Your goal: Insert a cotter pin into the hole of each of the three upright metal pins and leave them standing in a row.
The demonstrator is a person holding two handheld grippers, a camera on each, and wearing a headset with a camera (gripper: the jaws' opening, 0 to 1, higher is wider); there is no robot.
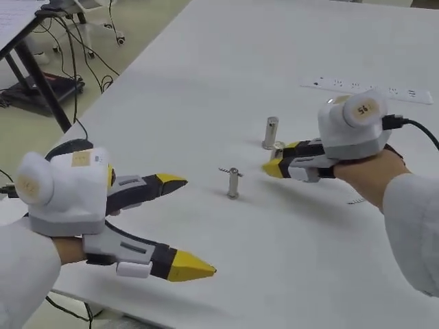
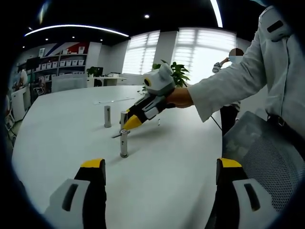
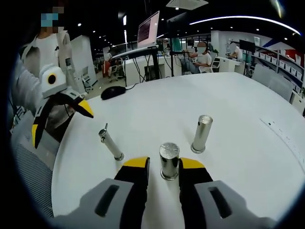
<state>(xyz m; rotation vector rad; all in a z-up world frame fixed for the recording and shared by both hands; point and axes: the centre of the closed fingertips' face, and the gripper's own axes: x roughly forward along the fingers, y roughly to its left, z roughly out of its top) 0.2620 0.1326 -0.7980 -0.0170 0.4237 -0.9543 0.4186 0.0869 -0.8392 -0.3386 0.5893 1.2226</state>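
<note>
One upright in head view, near pin (image 1: 233, 183), carries cotter pin (image 1: 225, 169) through it; far pin (image 1: 271, 132) behind on table (image 1: 206, 82); left gripper (image 1: 197, 226) spread wide
Left gripper view: own jaws apart, right gripper (image 2: 131, 123) tip at middle pin (image 2: 123, 117)
Right gripper view: jaws closely flank middle pin, clamped or not cannot tell

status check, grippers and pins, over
Left gripper open, off the work. Right gripper shut on one metal pin. Nearest pin carries a cotter pin. Nothing in the way.
</note>
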